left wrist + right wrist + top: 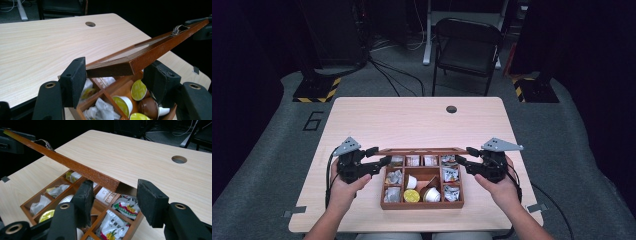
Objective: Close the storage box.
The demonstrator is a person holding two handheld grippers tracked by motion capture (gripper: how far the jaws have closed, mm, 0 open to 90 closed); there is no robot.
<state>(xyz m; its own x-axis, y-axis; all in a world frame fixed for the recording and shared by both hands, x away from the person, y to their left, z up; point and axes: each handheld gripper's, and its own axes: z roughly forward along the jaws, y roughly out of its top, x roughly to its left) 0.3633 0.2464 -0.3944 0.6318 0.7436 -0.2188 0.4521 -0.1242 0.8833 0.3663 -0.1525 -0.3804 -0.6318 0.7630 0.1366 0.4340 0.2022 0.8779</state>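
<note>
A: Where was the lid [140, 56] found, and why at that angle?

B: It was seen tilted up over the wooden box [422, 204] near the front edge of the desk [412, 120] — one end corner lay between the pads of the left tongs [115, 80], the other between those of the right tongs [113, 198]. A two-sided hold was judged to keep the long lid level and free of twist.

A: Were the tongs pinching it?

B: Both pairs were partly spread around the corners. On the left, one pad was seen against the lid edge; on the right, a gap remained on one side — a firm pinch could not be confirmed. The capsules [138, 90] and sachets [122, 207] were left exposed beneath.
</note>
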